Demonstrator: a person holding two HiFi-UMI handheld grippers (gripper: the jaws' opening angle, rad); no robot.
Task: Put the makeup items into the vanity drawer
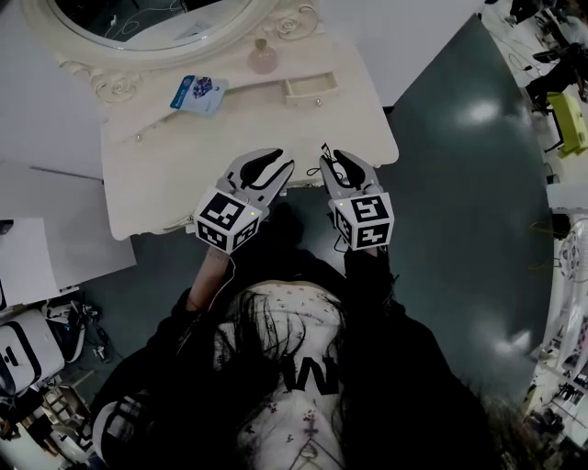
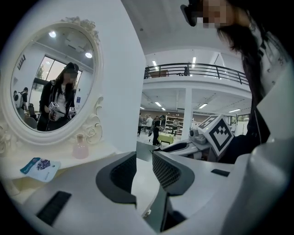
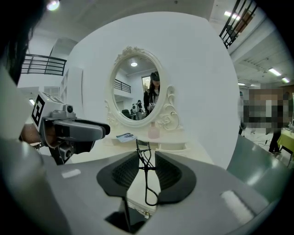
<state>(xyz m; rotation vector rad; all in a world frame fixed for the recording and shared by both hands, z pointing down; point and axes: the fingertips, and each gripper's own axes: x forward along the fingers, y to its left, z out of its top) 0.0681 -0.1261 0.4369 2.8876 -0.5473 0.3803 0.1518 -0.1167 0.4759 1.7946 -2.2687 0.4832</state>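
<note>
A black eyelash curler [image 3: 145, 168] stands between the pads of my right gripper [image 3: 144, 155], which is shut on it; its tip [image 1: 326, 150] pokes out over the front of the cream vanity top [image 1: 175, 174]. My left gripper [image 1: 276, 167] hovers beside it over the same front edge, open, with nothing between its jaws [image 2: 144, 154]. On the raised back shelf lie a blue packet [image 1: 197, 94] and a pink bottle [image 1: 263, 57]. A small drawer [image 1: 310, 89] sits in that shelf's front.
An oval mirror [image 1: 152, 23] in a carved frame rises behind the shelf. White wall panels [image 1: 55, 239] stand to the left, dark floor [image 1: 459, 184] to the right. The person's body fills the space in front of the vanity.
</note>
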